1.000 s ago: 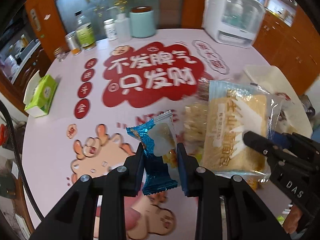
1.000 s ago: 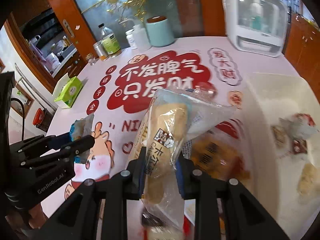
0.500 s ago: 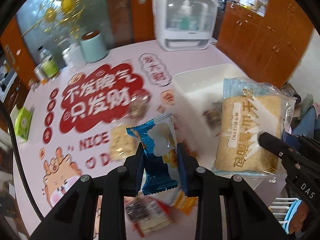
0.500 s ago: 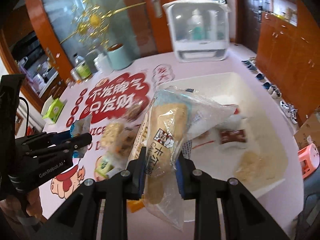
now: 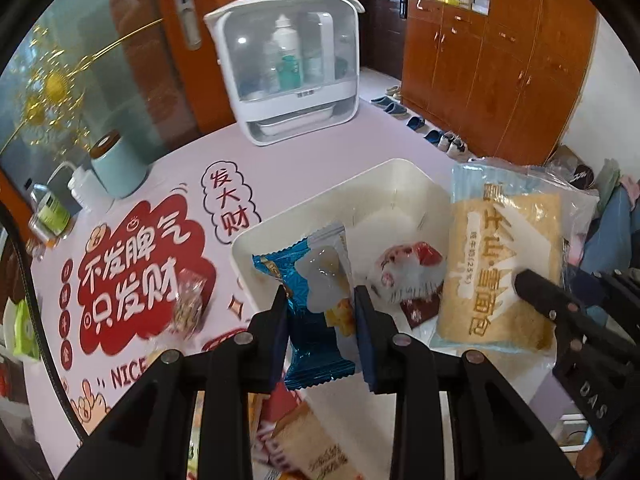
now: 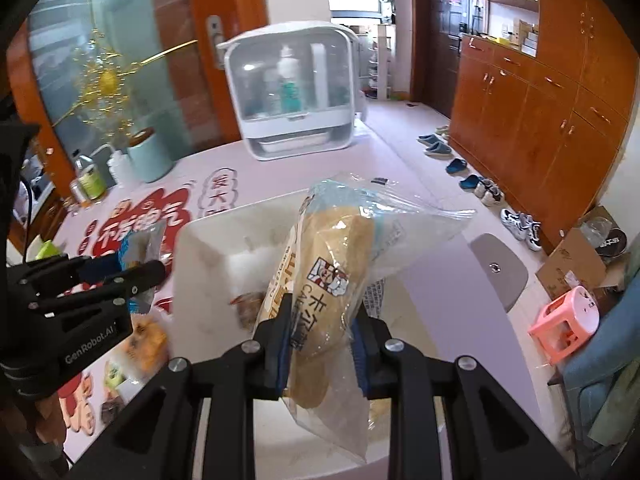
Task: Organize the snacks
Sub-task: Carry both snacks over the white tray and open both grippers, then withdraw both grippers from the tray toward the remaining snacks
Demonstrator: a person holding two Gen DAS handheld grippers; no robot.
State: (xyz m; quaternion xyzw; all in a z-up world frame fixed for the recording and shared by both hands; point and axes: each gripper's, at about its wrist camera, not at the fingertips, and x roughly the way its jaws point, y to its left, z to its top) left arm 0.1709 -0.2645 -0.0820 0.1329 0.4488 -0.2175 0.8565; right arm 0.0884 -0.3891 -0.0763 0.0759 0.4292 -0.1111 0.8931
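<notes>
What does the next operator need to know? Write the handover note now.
Left tongs: shut on a blue snack packet, held over the white bin.
Right tongs: shut on a bagged bread, also over the bin.
Done: a red-and-white wrapped snack and a dark red packet lie in the bin.
Left: release both packets into the bin, then collect the loose snacks on the pink table, such as the blurred one left of the bin.

blue snack packet (image 5: 316, 312): upright, pinched mid-air over white bin's (image 5: 280, 228) near-left corner | bread bag (image 6: 332, 292): clear wrapper, golden loaf, held upright above bin | red-white candy (image 5: 408, 272): lying inside bin
</notes>
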